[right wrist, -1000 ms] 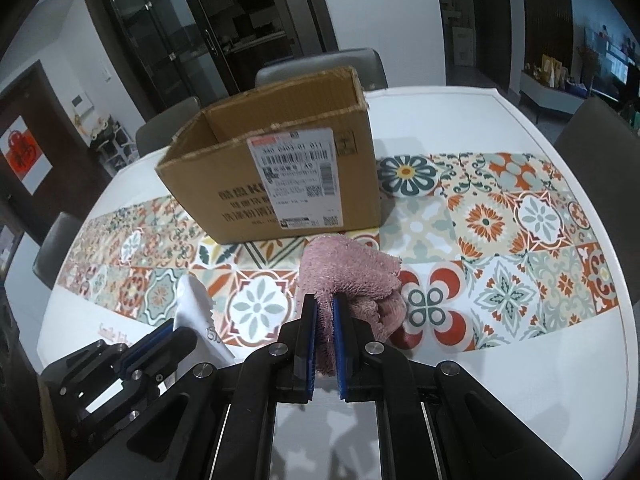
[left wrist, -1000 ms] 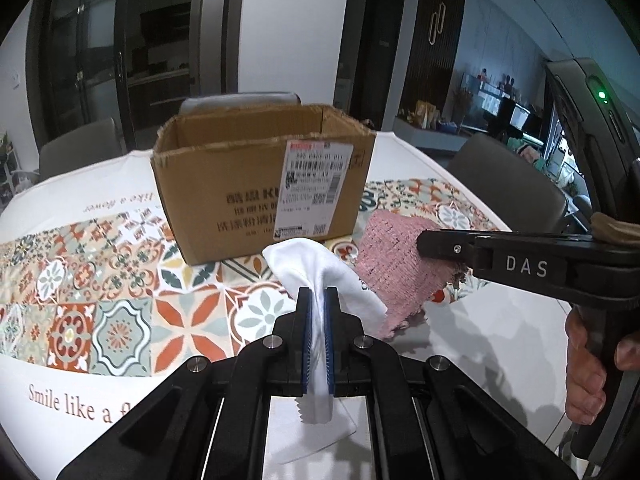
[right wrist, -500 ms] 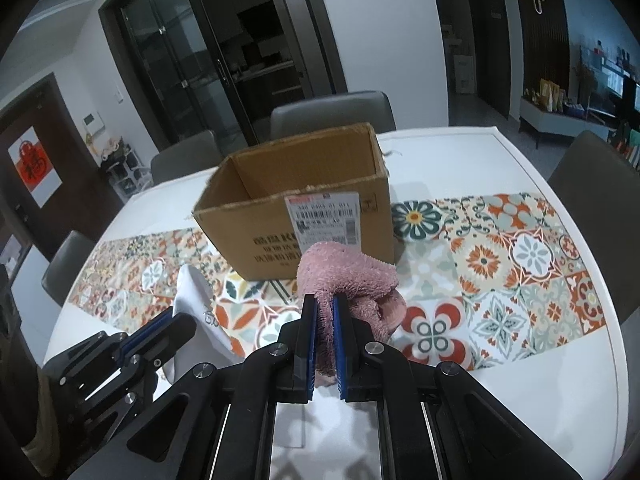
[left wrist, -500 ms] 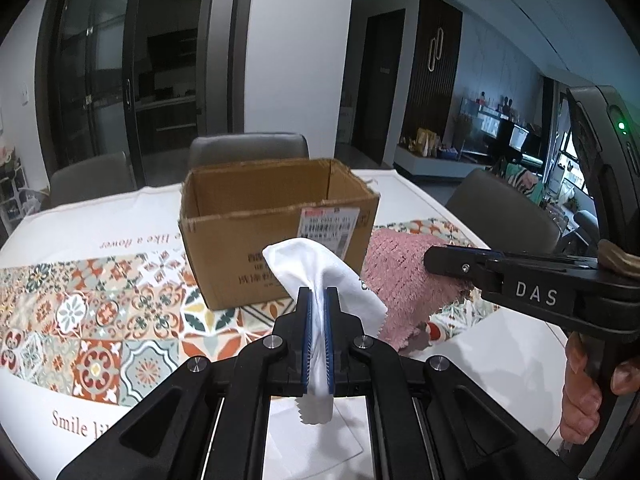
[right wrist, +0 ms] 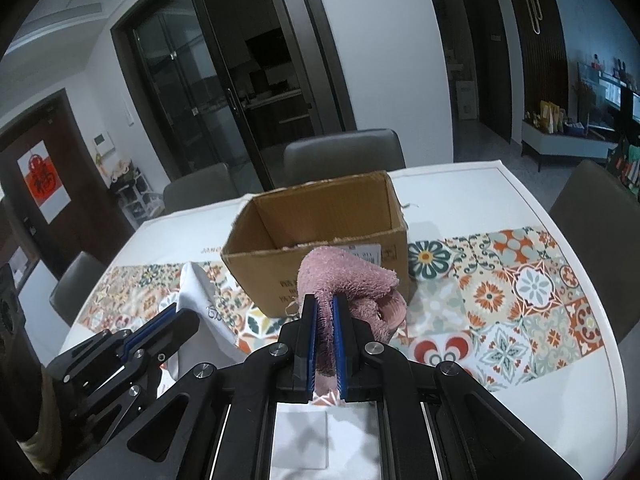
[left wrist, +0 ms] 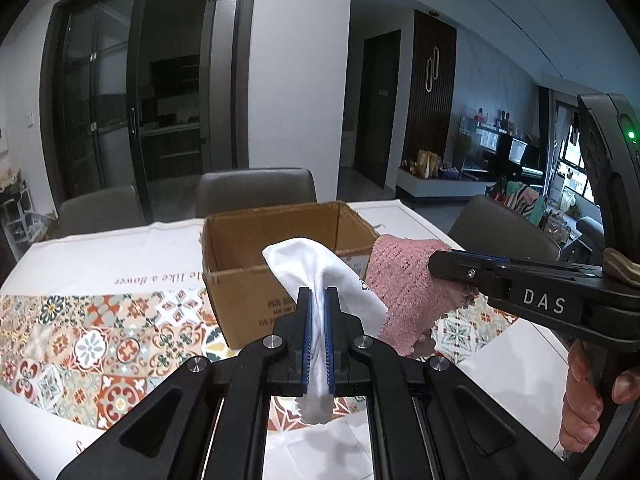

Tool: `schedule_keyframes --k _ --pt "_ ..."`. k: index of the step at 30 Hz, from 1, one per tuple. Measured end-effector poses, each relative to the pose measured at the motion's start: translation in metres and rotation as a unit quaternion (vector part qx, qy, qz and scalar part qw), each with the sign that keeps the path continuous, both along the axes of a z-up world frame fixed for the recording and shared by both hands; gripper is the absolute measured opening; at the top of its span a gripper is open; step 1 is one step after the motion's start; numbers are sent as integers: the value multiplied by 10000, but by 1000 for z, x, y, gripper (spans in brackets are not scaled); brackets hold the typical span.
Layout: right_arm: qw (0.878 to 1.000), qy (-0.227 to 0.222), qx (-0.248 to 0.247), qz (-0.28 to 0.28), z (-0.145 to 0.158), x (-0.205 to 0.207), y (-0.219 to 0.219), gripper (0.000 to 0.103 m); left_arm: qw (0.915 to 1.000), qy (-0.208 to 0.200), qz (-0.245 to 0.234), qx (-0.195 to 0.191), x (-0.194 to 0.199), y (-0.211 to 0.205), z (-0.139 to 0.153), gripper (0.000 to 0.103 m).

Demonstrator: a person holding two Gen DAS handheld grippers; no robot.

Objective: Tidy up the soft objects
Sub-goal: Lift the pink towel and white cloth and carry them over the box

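My left gripper [left wrist: 318, 300] is shut on a white cloth [left wrist: 316, 272], which bunches up ahead of the blue pads and hangs below them. My right gripper [right wrist: 325, 308] is shut on a pink towel [right wrist: 348, 280] that droops to the right of its fingers. Both cloths hang above the table, just in front of an open cardboard box [left wrist: 248, 280] [right wrist: 320, 220] whose inside looks bare. In the left wrist view the right gripper [left wrist: 436, 260] reaches in from the right with the pink towel [left wrist: 404, 280]. The right wrist view shows the left gripper [right wrist: 180, 316] and white cloth [right wrist: 196, 292] at lower left.
The box stands on a white table [right wrist: 452, 176] with a patterned tile runner [right wrist: 520, 292]. Grey chairs [right wrist: 344, 152] ring the table; one [left wrist: 500, 228] is at the right edge. A hand [left wrist: 580, 412] holds the right gripper's handle. Dark glass doors stand behind.
Both grippers have risen with their cloths, so the box's open top and inside now show. The grips are unchanged.
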State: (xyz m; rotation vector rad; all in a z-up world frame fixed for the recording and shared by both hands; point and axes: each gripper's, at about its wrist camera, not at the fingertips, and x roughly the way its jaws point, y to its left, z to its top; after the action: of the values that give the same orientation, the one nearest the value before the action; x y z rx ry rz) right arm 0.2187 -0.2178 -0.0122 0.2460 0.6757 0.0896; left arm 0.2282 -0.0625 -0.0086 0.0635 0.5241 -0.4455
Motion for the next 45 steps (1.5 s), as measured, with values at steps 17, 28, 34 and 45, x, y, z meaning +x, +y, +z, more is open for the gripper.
schedule_keyframes --k 17,28,34,45 --pt "9986 -529 55 -27 42 7 6 9 9991 -402 -38 -116 18 4 38 8" --pt "9964 -845 24 -69 66 23 8 8 9983 -567 10 -120 39 2 53 8" --pt "9954 -949 -33 -87 72 35 11 7 9983 -574 49 -118 51 3 55 8" --pt "9936 -1127 -82 -77 88 64 10 7 9977 -680 33 -50 80 2 61 8"
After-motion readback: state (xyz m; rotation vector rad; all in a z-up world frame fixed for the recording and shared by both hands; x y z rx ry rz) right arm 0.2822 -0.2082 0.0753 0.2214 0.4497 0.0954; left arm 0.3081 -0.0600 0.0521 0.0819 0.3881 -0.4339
